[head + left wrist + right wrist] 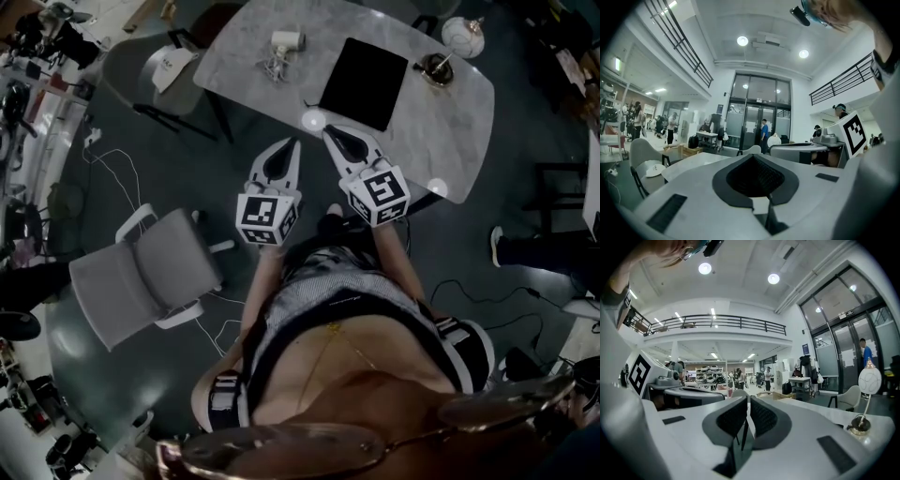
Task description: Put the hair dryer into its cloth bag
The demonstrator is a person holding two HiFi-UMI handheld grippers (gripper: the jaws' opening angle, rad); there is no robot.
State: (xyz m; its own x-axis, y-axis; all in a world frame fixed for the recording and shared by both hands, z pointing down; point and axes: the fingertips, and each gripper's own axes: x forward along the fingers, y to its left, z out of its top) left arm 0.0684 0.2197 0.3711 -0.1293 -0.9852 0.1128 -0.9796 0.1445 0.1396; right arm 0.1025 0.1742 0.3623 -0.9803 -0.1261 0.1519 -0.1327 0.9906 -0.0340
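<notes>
In the head view a white hair dryer (285, 49) lies with its coiled cord on the far left part of a grey marble table (459, 122). A flat black cloth bag (364, 82) lies to its right, mid-table. Both grippers are held side by side in front of the table's near edge, short of these things. The left gripper (295, 143) is shut and empty. The right gripper (329, 132) is likewise shut with nothing in it, its tip at the table edge just below the bag. In the left gripper view the jaws (753, 157) are pressed together; the right gripper view shows its jaws (746, 400) closed too.
A white globe lamp (462, 36) and a small brass dish (436, 67) stand at the table's far right. A chair with a white cap (172, 66) stands left of the table. A grey office chair (141, 274) stands at the person's left. Cables run over the dark floor.
</notes>
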